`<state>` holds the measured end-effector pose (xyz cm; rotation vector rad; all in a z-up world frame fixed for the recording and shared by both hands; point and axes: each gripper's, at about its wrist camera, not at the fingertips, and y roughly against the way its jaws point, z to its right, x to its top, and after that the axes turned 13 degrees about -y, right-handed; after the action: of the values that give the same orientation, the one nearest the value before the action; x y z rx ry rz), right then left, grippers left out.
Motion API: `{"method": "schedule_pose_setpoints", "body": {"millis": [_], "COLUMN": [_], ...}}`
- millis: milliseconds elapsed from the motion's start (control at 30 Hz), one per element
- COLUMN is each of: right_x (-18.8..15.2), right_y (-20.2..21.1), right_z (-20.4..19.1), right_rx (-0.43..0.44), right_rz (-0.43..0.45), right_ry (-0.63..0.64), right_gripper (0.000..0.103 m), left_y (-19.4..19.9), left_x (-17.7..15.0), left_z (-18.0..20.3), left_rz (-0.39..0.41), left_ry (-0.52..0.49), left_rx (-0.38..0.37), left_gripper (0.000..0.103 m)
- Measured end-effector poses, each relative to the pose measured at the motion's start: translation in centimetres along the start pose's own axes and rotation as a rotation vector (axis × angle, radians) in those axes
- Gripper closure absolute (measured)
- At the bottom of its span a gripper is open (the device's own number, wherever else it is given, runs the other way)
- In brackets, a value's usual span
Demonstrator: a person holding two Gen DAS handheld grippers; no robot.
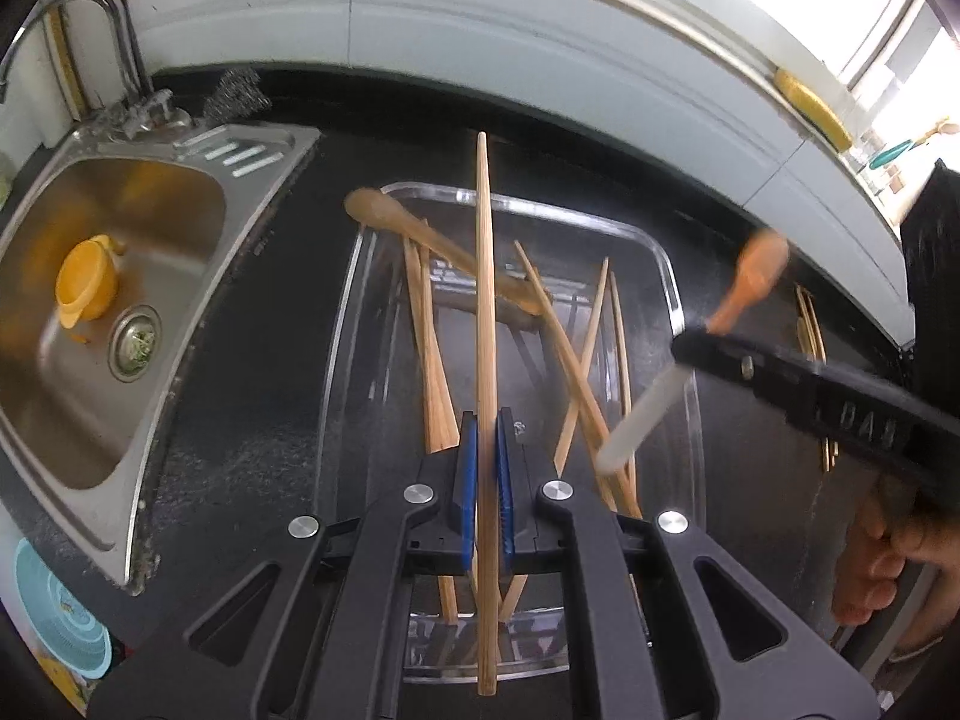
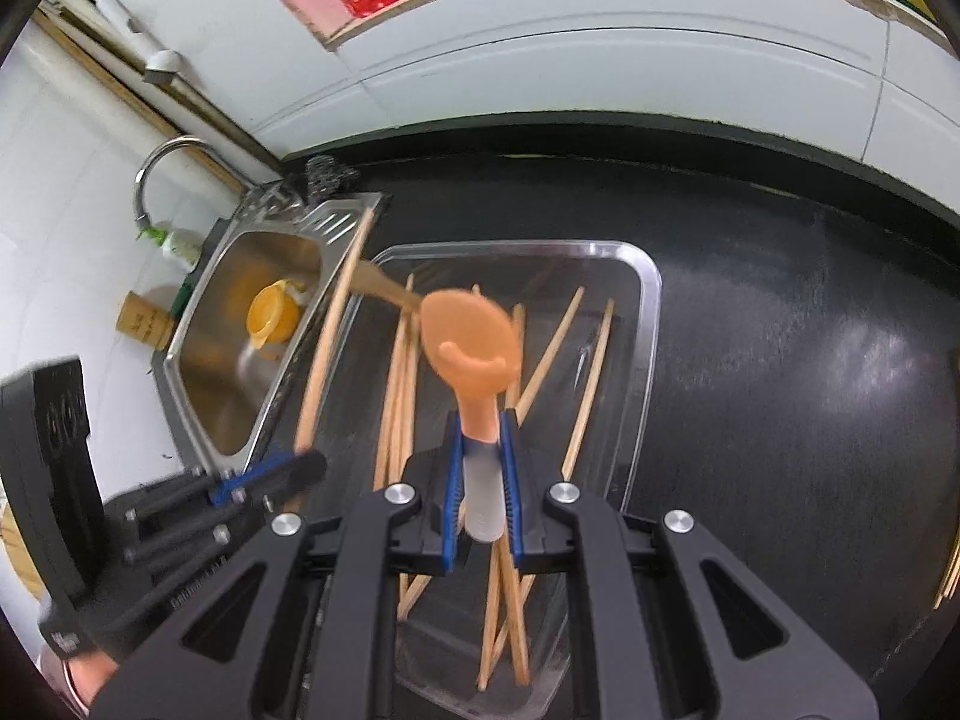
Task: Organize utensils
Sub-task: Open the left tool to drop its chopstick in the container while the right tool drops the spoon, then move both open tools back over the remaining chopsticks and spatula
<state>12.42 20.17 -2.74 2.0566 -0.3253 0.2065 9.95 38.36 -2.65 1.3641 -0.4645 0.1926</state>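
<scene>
A clear plastic tray (image 1: 666,258) sits on the black counter and holds several wooden chopsticks (image 1: 576,348) and a wooden spoon (image 1: 384,213). My left gripper (image 1: 486,420) is shut on one chopstick (image 1: 485,276) and holds it above the tray. My right gripper (image 2: 483,420) is shut on an orange spoon with a white handle (image 2: 471,336), also above the tray (image 2: 651,300). The right gripper shows in the left wrist view (image 1: 708,339) with the spoon (image 1: 756,270). The left gripper shows at the left of the right wrist view (image 2: 300,465) with its chopstick (image 2: 333,336).
A steel sink (image 1: 96,312) with an orange cup (image 1: 87,282) lies left of the tray, with a tap (image 1: 114,30) behind it. More chopsticks (image 1: 810,324) lie on the counter to the right. A white tiled wall (image 1: 540,54) runs along the back.
</scene>
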Motion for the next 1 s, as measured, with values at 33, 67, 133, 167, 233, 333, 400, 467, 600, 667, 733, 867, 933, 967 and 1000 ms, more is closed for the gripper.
{"method": "schedule_pose_setpoints", "body": {"millis": [33,67,133,167,233,333,400,467,600,667,733,867,933,967,1000], "right_x": [0.3,0.8,1.4,1.7,2.1,2.4,2.7,2.8,2.7,2.4,2.3,0.7,-0.2,-0.9,-1.5], "right_y": [-0.3,-0.9,-1.5,-1.6,-0.6,1.0,1.4,2.1,4.4,5.8,6.9,10.7,12.1,13.0,13.9], "right_z": [0.0,-0.1,-0.2,-0.2,0.0,0.5,1.2,2.3,4.6,6.4,7.7,13.3,16.0,18.1,19.9], "right_rx": [-0.005,-0.010,-0.023,-0.029,-0.032,-0.046,-0.041,-0.042,-0.050,-0.058,-0.081,-0.136,-0.172,-0.205,-0.233], "right_rz": [-0.005,-0.021,-0.032,-0.022,0.063,0.160,0.147,0.146,0.193,0.215,0.249,0.310,0.319,0.322,0.328], "right_ry": [-0.006,-0.023,-0.047,-0.057,-0.077,-0.092,-0.101,-0.124,-0.167,-0.188,-0.205,-0.277,-0.306,-0.323,-0.342], "right_gripper": [0.090,0.090,0.084,0.050,0.008,0.007,0.007,0.007,0.007,0.007,0.007,0.007,0.007,0.007,0.007], "left_y": [-0.5,-0.8,-1.5,-1.6,-0.9,-0.7,-0.3,0.1,0.3,0.3,0.0,-1.2,-2.1,-2.6,-3.1], "left_x": [-0.1,-0.2,-0.4,-0.5,-0.6,-0.3,-0.1,0.1,0.9,1.4,2.2,3.9,4.6,5.0,5.3], "left_z": [0.0,0.0,-0.2,-0.4,-1.1,-1.7,-1.7,-1.6,-0.2,1.2,3.2,8.4,11.3,12.9,14.6], "left_rz": [-0.011,-0.018,-0.039,-0.035,0.007,-0.009,-0.003,0.009,0.023,0.023,0.025,0.022,0.014,0.008,0.001], "left_ry": [0.000,0.002,0.006,0.023,0.069,0.077,0.061,0.066,0.047,0.023,-0.011,-0.097,-0.143,-0.166,-0.192], "left_rx": [-0.015,-0.020,-0.011,-0.006,0.002,0.010,0.031,0.038,0.030,0.016,0.000,-0.049,-0.074,-0.090,-0.103], "left_gripper": [0.097,0.094,0.055,0.006,0.006,0.006,0.006,0.006,0.006,0.006,0.006,0.006,0.006,0.006,0.006]}}
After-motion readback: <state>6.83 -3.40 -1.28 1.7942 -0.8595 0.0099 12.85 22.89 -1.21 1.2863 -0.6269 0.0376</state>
